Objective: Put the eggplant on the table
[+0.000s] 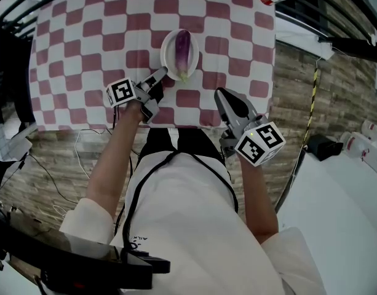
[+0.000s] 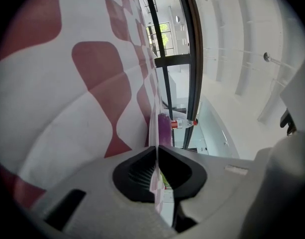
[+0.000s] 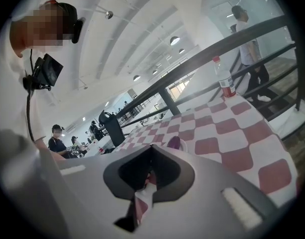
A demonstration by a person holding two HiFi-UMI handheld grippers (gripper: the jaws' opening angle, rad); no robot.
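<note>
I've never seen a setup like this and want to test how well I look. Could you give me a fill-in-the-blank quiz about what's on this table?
1. The smooth, oblong eggplant lying on the round white plate is ____ in colour.
2. The grey left gripper has its jaws shut on the rim of the ____.
3. The checked fabric tablecloth has white and ____ squares.

Missing words: purple; plate; red

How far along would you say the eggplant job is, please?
Nearly done: the eggplant lies on the white plate on the checked table. In hand: the left gripper fingers clamp the plate's rim. Left: letting go. The right gripper hangs shut at the near edge.
</note>
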